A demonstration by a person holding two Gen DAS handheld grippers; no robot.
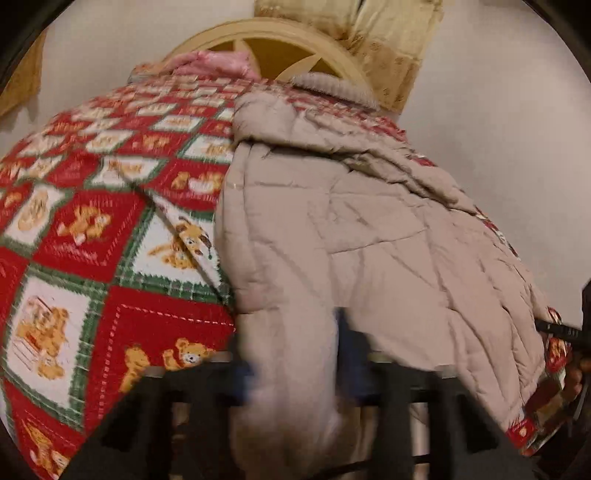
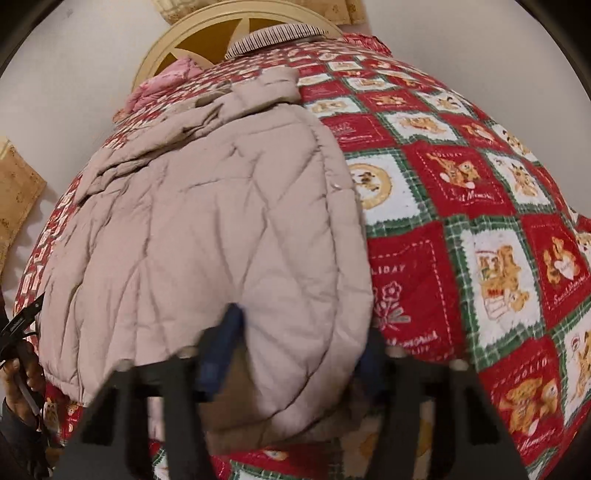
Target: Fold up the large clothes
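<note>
beige quilted coat (image 2: pixel 207 229) | puffy, creased, on teddy-print quilt (image 2: pixel 461 221) | left claw (image 1: pixel 295 354), right claw (image 2: pixel 295 343) both clenched on hem

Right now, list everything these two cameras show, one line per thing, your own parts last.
quilted coat: one, beige, spread on the bed, near hem at both grippers.
bedspread: one, red, white and green squares with teddy bears, covering the bed under the coat.
pink bedding: one heap, pink, at the head of the bed.
striped knit item: one, cream with dark stripes, at the head end.
headboard: one, cream frame with mustard panels, against the pale wall.
curtain: one, gold patterned, behind the headboard.
left gripper: one, black with blue pads, jaws around the coat's hem.
right gripper: one, black with blue pads, jaws around the coat's hem.
</note>
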